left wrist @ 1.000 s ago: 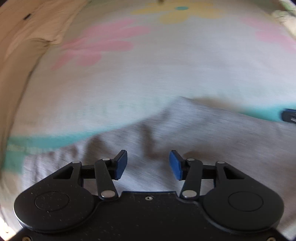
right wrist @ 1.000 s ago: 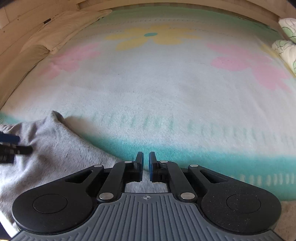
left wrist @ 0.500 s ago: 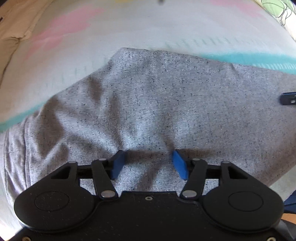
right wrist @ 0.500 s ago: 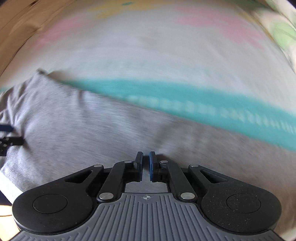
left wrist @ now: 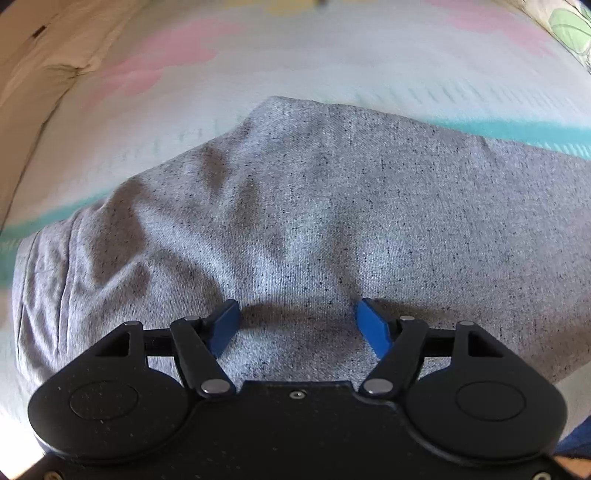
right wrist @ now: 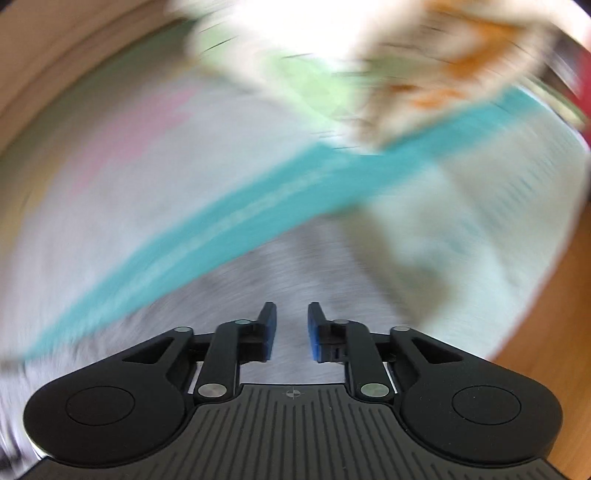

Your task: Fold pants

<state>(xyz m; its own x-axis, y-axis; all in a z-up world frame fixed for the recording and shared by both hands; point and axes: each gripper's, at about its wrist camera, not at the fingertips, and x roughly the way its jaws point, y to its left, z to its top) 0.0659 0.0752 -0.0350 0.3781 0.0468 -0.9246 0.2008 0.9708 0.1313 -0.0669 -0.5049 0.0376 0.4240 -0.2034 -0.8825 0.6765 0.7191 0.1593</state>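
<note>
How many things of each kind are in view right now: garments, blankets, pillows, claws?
Grey pants: 1
Flower-print blanket with teal stripe: 1
Green-patterned pillow: 1
Claws: 2, the left claw and the right claw, both open over the pants, nothing gripped
Total: 5

Bare blanket [left wrist: 332, 66] beyond rumpled grey pants [left wrist: 332, 206]; pillow [left wrist: 569, 26] at far right.

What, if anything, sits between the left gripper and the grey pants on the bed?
Nothing visible. The left gripper is right over the grey pants, its jaws apart and just opened wider, with only wrinkled fabric showing between the blue fingers. The blanket beyond shows nothing lying on the pants.
</note>
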